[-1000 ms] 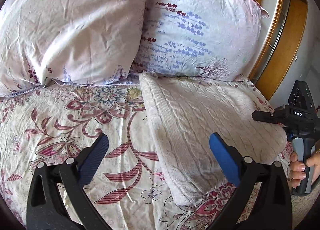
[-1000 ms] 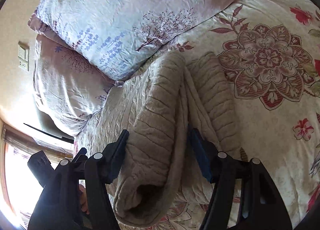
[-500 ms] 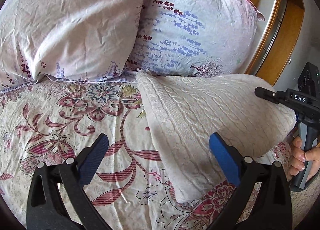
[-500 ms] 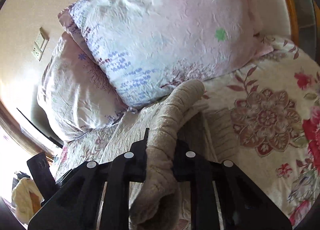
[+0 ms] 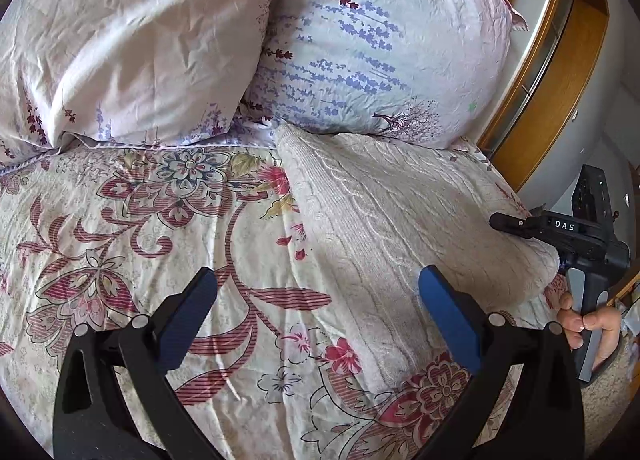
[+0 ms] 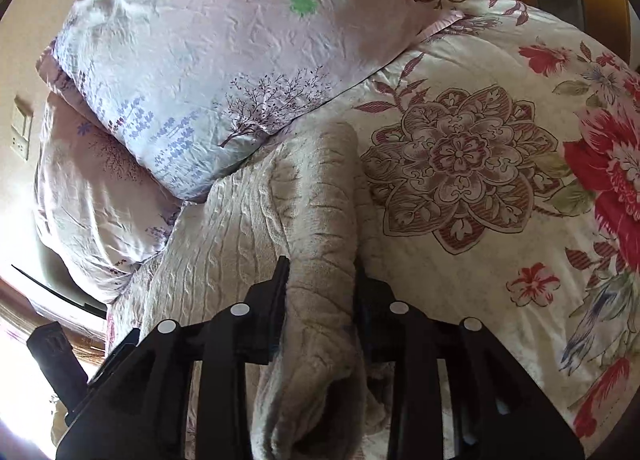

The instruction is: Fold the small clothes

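A cream cable-knit sweater (image 5: 400,220) lies folded on the flowered bedspread (image 5: 140,240), its far end against the pillows. My left gripper (image 5: 320,280) hovers open above the bed; its right blue finger is over the sweater's near part and nothing is between the pads. In the right wrist view my right gripper (image 6: 322,266) has a thick rolled fold of the sweater (image 6: 240,228) between its jaws. The jaws are opening while the pads still touch the fold on both sides. The right gripper (image 5: 520,224) also shows at the sweater's right edge, held by a hand (image 5: 588,324).
Two pale printed pillows (image 5: 140,40) (image 5: 380,40) fill the head of the bed behind the sweater. A wooden frame (image 5: 560,80) runs along the bed's right side. A wall socket (image 6: 22,132) shows at the far left.
The right gripper closed on the sweater's right fold and lifted it, then brought it back down with its jaws wider apart. The left gripper stayed where it was.
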`<state>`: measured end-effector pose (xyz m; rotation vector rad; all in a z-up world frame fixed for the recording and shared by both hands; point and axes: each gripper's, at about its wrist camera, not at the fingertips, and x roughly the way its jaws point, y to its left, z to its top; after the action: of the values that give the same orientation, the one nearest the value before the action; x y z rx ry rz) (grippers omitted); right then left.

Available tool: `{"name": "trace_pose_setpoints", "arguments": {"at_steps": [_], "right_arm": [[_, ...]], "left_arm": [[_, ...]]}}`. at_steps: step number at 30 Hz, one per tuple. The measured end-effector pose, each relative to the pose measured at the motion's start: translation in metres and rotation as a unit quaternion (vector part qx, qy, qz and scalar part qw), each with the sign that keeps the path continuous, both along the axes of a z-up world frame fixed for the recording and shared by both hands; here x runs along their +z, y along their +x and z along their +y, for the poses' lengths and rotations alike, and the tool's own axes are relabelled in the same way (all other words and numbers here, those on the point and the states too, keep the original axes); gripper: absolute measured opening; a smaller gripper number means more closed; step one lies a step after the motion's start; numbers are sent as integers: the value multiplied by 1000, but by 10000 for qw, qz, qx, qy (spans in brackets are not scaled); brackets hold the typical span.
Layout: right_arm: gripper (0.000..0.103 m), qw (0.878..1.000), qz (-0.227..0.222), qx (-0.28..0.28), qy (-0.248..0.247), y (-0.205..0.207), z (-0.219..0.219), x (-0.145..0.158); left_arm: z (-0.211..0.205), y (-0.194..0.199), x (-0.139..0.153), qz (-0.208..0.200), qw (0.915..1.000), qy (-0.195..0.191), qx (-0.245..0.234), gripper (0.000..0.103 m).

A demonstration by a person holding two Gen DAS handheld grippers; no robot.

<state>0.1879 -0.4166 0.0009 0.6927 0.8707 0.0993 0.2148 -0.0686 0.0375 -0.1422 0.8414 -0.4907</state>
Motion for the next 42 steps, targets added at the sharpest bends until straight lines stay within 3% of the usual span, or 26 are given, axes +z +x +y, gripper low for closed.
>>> {"name": "trace_pose_setpoints", "arguments": {"at_steps": [2,5,9,12,15,18,23,25,27,29,34,36,37,39,42], "right_arm": [[35,9999,-104,-61,98,-8,-6,5],[36,9996,-254,-30,148,-22,-11,14],[42,9991,-345,151,203,-37,-12,21],[43,9989,-347,239,226,-41,-10,20],[43,9989,-284,308,213,-41,-5,17],[43,9992,-223,333,43,-40,1,16],[43,9989,-214,386,-124,-42,5,17],[24,9981,-217,403,-401,-43,10,18],[20,9974,-225,340,-597,-44,12,17],[19,9985,-126,240,-473,-43,7,11],[20,9995,40,152,-256,-41,0,-7],[26,9993,57,211,-320,-41,0,-3],[40,9992,47,198,-356,-42,0,0],[57,9991,-68,93,-397,-45,-7,9],[67,9993,-302,-101,-199,-43,-23,22]], "left_arm": [[0,-3,2,11,9999,-132,-106,101],[-7,-22,9,-351,9976,-90,-589,101],[-21,-54,9,-961,9848,750,-1234,101],[-33,-68,-1,-1108,9732,1375,-1471,101],[-41,-63,-11,-1112,9680,1872,-1251,101],[-36,-47,-16,-974,9701,2064,-830,100],[-21,-31,-18,-599,9809,1795,-448,100],[-11,-24,-21,-307,9882,1472,-283,100],[1,-16,-26,104,9944,1041,-137,100],[10,-11,-33,383,9959,812,-60,100],[2,-20,-35,186,9936,1108,-151,100],[2,-29,-28,-15,9927,1174,-284,100],[1,-35,-22,-175,9918,1211,-363,100],[6,-48,-7,-553,9904,1166,-491,100],[10,-52,16,-828,9905,1037,-372,101]]}}
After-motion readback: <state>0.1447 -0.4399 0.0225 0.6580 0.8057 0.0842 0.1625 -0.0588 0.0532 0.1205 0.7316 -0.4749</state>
